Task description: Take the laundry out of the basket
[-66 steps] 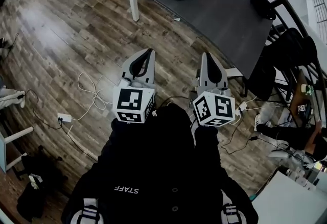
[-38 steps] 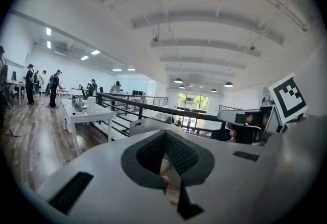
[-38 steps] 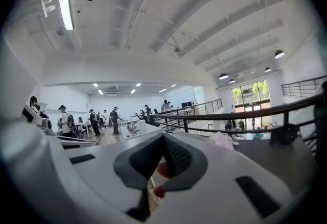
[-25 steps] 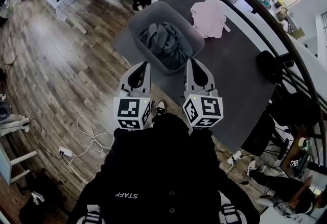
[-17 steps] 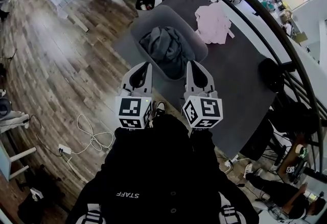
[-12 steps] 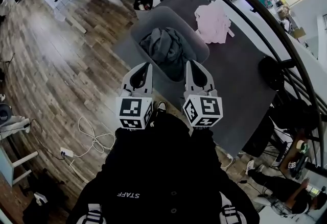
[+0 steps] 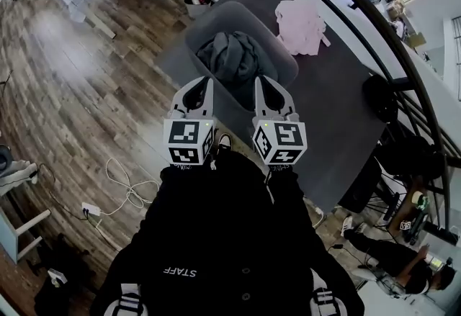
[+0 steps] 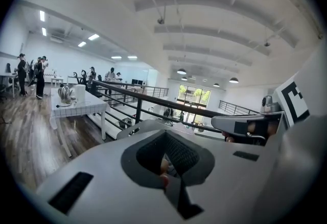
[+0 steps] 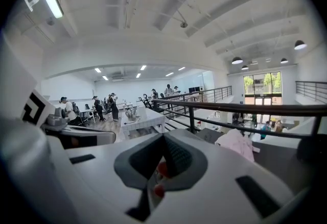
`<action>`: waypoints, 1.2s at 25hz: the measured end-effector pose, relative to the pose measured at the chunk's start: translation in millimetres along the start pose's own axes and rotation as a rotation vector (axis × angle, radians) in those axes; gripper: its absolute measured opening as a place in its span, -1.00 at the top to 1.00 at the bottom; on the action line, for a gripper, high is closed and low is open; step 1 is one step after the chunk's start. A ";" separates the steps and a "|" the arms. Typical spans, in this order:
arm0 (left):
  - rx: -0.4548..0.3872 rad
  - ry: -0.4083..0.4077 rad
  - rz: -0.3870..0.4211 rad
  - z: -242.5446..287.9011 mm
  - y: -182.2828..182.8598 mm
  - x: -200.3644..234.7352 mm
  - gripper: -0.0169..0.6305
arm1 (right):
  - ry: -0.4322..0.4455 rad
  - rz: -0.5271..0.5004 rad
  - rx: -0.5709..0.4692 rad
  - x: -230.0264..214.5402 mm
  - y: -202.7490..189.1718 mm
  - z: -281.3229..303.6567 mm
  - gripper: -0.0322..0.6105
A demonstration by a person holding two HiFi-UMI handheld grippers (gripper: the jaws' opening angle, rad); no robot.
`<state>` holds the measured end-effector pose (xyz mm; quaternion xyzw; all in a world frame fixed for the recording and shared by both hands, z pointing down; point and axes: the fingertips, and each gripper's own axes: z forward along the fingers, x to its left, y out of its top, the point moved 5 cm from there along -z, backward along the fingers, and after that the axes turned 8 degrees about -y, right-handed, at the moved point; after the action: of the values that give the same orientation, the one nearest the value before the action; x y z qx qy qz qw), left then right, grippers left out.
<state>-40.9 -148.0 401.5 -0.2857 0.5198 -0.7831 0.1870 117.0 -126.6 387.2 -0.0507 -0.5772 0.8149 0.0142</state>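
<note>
Left gripper [image 7: 204, 82] and right gripper [image 7: 260, 81] are held side by side just ahead of the chest. They are near each other and not touching. Both are pointed forward and slightly down, with the tips angled a little toward each other. Left jaws are seen pressed together in the left gripper view, with nothing between them. Right jaws are likewise closed and empty in the right gripper view. Left marker cube [image 7: 189, 142] and right marker cube [image 7: 279, 143] sit at the rear of each gripper, directly ahead of the black sleeves [image 7: 288, 196]. Hands are covered by the cubes.
</note>
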 end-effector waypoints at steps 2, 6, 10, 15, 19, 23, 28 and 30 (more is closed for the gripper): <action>0.026 0.001 -0.018 8.4 -8.6 3.4 0.94 | 0.001 -0.007 0.030 -5.5 -8.4 7.6 0.86; 0.074 0.007 -0.030 26.1 -23.0 10.0 0.94 | 0.015 -0.030 0.071 -14.7 -19.6 24.1 0.86; 0.117 0.007 -0.043 41.0 -35.9 9.4 0.94 | 0.027 -0.044 0.099 -19.5 -26.7 34.6 0.86; 0.155 0.023 -0.077 59.6 -45.7 14.9 0.94 | 0.051 -0.042 0.150 -24.7 -37.1 60.1 0.85; 0.182 0.037 -0.104 71.6 -50.4 25.6 0.94 | 0.071 -0.043 0.207 -26.0 -46.6 85.1 0.85; 0.201 0.060 -0.126 80.9 -54.5 37.5 0.94 | 0.085 -0.043 0.249 -26.1 -53.6 108.9 0.85; 0.220 0.082 -0.152 93.2 -56.2 49.4 0.94 | 0.134 -0.050 0.313 -23.2 -64.2 137.5 0.68; 0.231 0.084 -0.162 97.6 -57.6 53.0 0.94 | 0.155 -0.050 0.343 -20.8 -70.4 146.3 0.58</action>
<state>-18.6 -225.8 496.9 -0.2703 0.4087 -0.8615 0.1332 120.7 -242.3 502.9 -0.0958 -0.4283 0.8943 0.0872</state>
